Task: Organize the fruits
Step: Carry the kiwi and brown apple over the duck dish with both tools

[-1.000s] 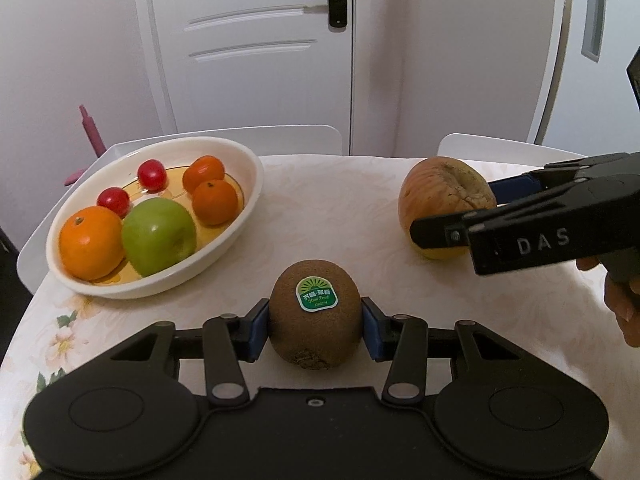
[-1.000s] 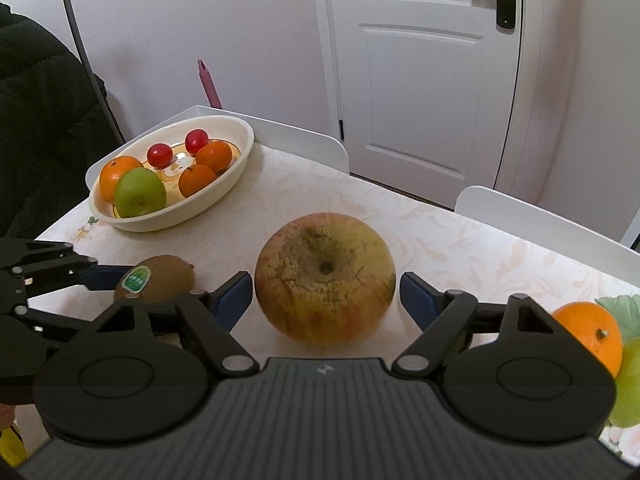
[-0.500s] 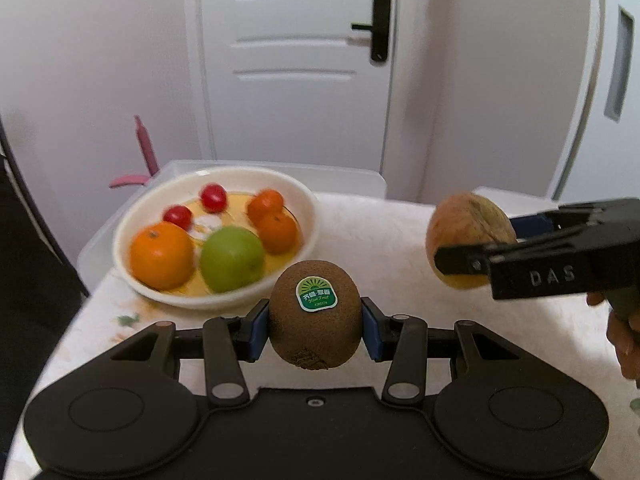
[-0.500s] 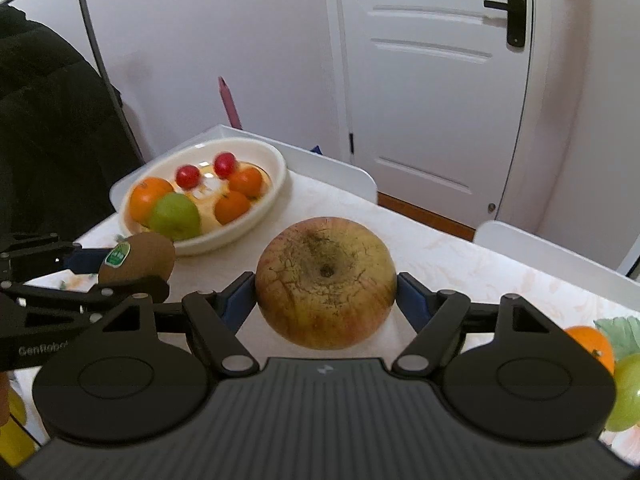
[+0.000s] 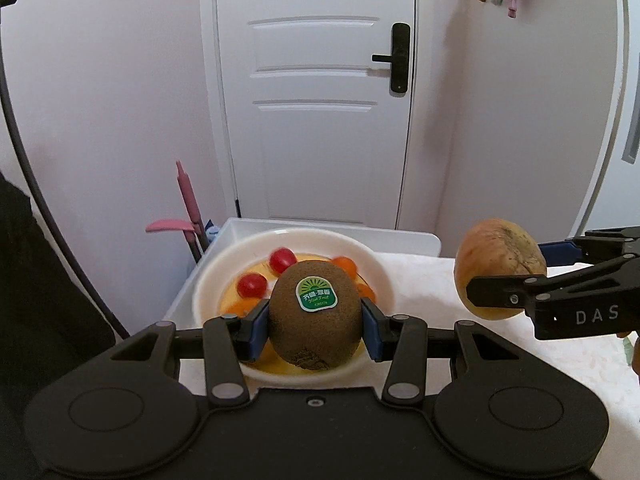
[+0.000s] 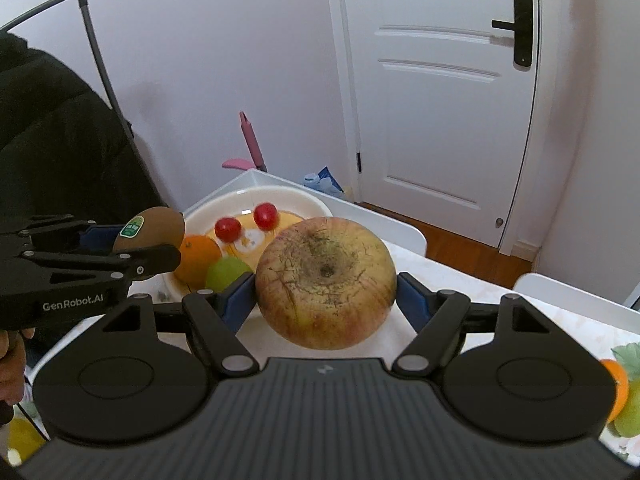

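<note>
**Fuzzy kiwi and cracked apple held over the table**

Brown, fuzzy kiwi (image 5: 314,314) with a green sticker is pinched by the left gripper (image 5: 314,330) above the white oval bowl (image 5: 380,276), near the table's far left corner. Inside: cherry tomatoes (image 6: 266,215), an orange (image 6: 198,258), a green apple (image 6: 226,272). Beside it, the right gripper (image 6: 325,296) clamps a russeted, cracked apple (image 6: 325,282).
</note>
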`<action>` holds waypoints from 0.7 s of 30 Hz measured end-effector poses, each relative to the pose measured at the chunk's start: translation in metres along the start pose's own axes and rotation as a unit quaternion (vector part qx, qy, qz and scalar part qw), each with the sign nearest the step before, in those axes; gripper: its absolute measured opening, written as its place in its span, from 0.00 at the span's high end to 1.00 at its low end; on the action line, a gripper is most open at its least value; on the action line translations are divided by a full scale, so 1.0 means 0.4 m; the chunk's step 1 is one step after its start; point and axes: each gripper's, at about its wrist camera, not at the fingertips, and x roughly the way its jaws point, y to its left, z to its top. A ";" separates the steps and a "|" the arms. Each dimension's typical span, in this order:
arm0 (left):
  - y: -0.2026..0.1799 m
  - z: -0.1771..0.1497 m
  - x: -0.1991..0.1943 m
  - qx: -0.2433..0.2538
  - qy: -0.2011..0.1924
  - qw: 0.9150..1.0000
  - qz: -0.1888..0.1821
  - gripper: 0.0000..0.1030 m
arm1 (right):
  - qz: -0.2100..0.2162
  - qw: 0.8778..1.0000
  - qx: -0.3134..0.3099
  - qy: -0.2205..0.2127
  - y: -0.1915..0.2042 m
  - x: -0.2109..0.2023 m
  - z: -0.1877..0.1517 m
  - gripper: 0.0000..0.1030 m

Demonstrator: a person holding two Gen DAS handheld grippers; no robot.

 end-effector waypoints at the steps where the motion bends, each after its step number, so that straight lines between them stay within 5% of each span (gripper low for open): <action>1: 0.015 0.009 0.005 0.002 0.000 1.000 -0.003 0.51 | -0.003 1.000 0.004 0.000 0.010 0.006 0.010 0.12; 21: 0.224 0.093 0.225 0.062 0.023 0.996 -0.064 0.51 | -0.063 0.996 0.057 0.000 0.171 0.169 0.106 0.12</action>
